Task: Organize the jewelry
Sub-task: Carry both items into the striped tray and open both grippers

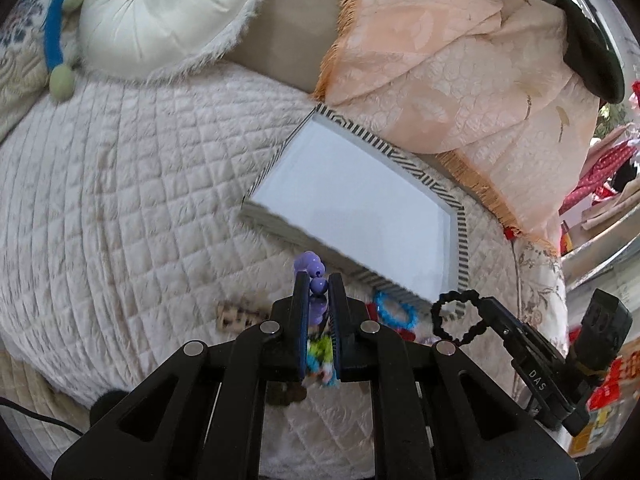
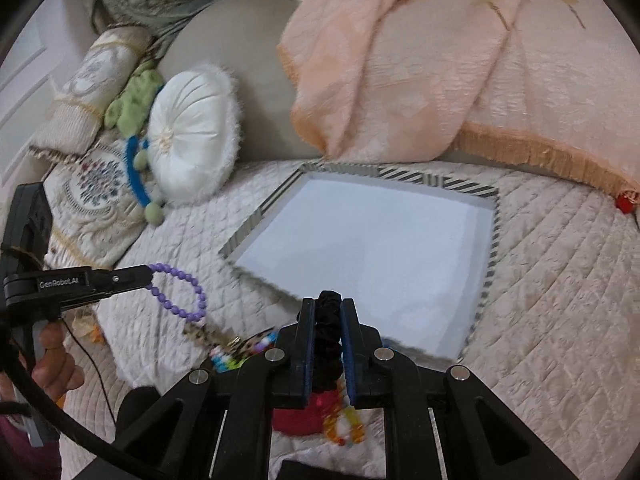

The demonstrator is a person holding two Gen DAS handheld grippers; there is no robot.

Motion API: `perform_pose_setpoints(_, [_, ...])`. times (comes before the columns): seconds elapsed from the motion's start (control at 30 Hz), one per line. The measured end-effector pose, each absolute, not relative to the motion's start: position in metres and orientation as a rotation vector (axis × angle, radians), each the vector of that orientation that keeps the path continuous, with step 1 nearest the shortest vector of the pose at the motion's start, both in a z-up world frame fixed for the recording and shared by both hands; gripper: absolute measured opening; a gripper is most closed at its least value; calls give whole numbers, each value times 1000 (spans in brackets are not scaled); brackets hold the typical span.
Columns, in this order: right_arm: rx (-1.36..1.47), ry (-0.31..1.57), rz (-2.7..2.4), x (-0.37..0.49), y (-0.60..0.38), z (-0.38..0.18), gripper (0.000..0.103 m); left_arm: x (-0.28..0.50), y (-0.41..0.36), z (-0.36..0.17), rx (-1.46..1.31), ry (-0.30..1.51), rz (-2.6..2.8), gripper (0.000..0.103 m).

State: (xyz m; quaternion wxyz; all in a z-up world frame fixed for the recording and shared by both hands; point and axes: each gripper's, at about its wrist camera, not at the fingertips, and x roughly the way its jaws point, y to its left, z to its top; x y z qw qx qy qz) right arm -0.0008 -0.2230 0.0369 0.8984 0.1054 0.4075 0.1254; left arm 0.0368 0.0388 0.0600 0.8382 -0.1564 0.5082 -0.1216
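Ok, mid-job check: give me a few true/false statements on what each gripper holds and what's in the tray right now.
1. The left gripper is shut on a purple bead bracelet. True.
2. The right gripper holds a blue bracelet. False: it is shut on a black scrunchie; the blue bracelet lies on the quilt.
3. The striped-rim tray already holds several pieces. False: no jewelry shows on its white inside.
4. Both held pieces are above the tray. False: both grippers are short of its near edge.
5. A round white cushion sits beyond the tray, on its left in the right wrist view. True.
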Motion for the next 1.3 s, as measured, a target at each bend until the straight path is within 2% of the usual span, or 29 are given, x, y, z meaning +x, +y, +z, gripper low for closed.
perform_pose_setpoints(0.4, [276, 920, 128, 67, -267, -4, 11, 119, -8, 48, -241, 1075, -216, 8])
perform_pose_setpoints(0.77, [336, 1068, 87, 84, -292, -35, 12, 159, -13, -15, -213, 1167, -142, 8])
perform_pose_setpoints(0.8, [333, 1069, 87, 84, -292, -34, 18, 159, -11, -18, -220, 1175, -131, 8])
perform_pose_setpoints(0.83, [325, 1067, 84, 83, -291, -32, 33, 159, -9, -21, -230, 1188, -116, 8])
perform_pose_setpoints(0.87, [327, 1061, 88, 80, -290, -30, 38, 159, -7, -24, -237, 1200, -104, 9])
perform_pose_setpoints(0.93, [339, 1053, 112, 78, -287, -24, 39, 158, -7, -27, -225, 1207, -98, 12])
perform_pose_setpoints(1.03, [316, 1050, 136, 68, -280, -11, 40, 155, -7, -29, -215, 1213, -91, 31])
perform_pose_setpoints(1.3, [295, 1065, 333, 20, -251, 13, 39, 137, -5, -19, -183, 1170, -99, 38])
